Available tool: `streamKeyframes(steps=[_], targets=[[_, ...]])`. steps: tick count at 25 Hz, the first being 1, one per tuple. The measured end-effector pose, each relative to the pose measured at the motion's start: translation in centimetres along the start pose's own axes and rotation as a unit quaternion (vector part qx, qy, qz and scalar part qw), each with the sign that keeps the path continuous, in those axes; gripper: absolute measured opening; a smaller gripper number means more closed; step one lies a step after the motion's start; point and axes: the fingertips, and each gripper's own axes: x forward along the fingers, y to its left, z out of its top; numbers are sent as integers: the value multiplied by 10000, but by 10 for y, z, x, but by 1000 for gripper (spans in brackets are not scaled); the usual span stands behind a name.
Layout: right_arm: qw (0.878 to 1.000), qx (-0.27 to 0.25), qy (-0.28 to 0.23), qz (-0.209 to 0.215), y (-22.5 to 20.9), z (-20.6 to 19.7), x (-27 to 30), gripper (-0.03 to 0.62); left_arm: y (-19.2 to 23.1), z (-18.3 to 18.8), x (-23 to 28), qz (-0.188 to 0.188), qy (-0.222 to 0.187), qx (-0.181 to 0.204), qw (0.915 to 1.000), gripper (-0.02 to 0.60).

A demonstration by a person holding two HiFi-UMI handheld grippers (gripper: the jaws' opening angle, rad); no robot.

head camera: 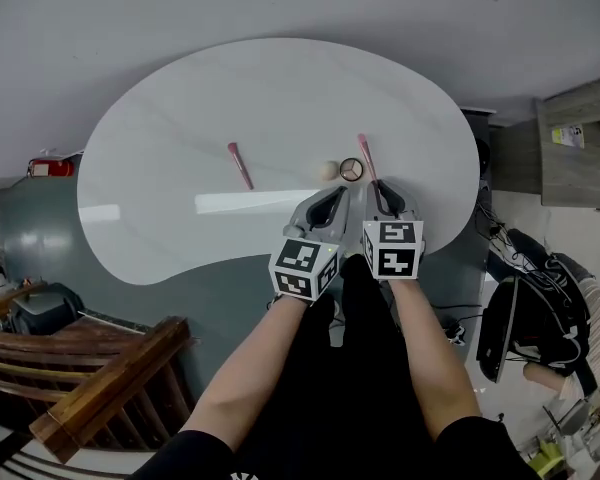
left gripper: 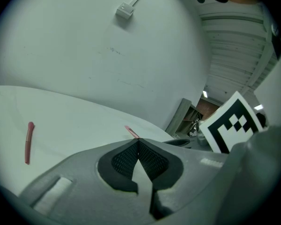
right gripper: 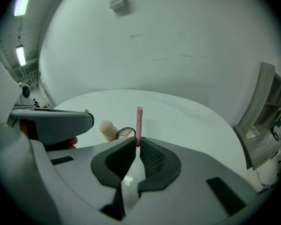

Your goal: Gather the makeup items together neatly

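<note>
Pink stick (head camera: 366, 156) (right gripper: 139, 123) is pinched at its near end between the right gripper (head camera: 383, 186) (right gripper: 137, 142) pads, which are closed down to a thin slit just wide enough for it. It points straight out along the jaws over the white table (head camera: 280, 88) (right gripper: 187, 121); can't tell if the far end touches the top. It's on the right side of the table near the front edge, just right of the round compact (head camera: 351, 169) (right gripper: 126, 133). Beige puff (head camera: 327, 170) (right gripper: 107, 128) is just left of the compact, touching or close to it, can't resolve which. So those three are already bunched. Second pink stick (head camera: 240, 165) (left gripper: 28, 143) lies flat on the table, slanted, well apart to the left of that group. Left gripper (head camera: 336, 192) (left gripper: 138, 140) is closed, pad tips meeting, nothing between them. Its tips are just short of the puff and compact on the near side, close beside the right gripper, both angled down at the table. Both marker cubes face the head camera, with the person's bare forearms behind them. Off the table: a wooden bench (head camera: 110, 388) at lower left and a dark bag (head camera: 540, 268) on the floor at right.
</note>
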Motion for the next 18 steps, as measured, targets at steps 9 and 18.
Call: streamKeyframes(steps=[9,18], targets=[[9993,182,316,3,3,-13,18,38,10,-4,1,33,83,-74,9999,8],[9973,495,539,17,-1,-26,32,38,14,-10,8,37,147,-89,9998,8]])
